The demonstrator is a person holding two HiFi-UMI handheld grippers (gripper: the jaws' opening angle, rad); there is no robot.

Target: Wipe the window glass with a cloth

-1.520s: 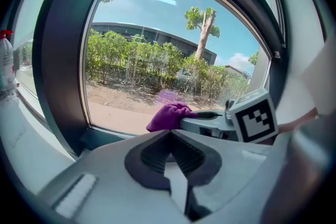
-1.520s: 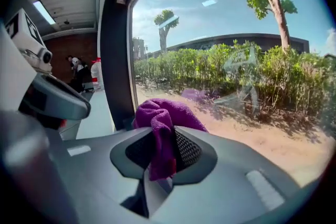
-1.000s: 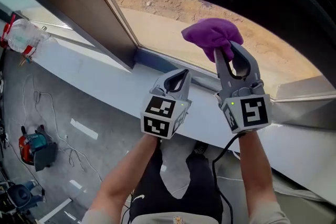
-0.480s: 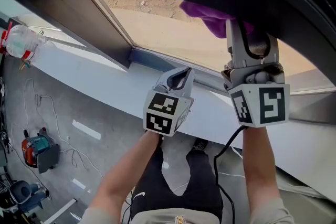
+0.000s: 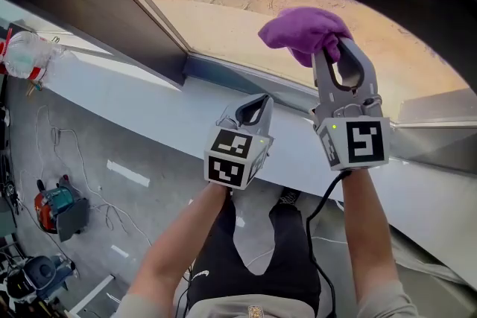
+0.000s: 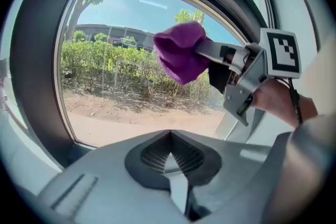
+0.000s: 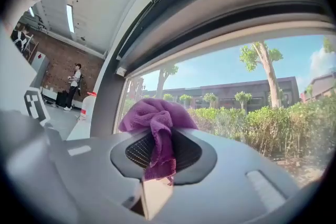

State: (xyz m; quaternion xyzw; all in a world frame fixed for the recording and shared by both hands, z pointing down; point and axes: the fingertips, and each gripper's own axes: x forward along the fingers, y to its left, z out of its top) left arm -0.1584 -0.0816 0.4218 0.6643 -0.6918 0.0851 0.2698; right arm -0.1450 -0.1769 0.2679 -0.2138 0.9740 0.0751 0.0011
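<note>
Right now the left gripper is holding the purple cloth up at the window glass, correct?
Wrong gripper. The right gripper is holding the purple cloth up at the window glass; the right gripper view shows the cloth clamped between its jaws. The left gripper is shut on nothing.
</note>
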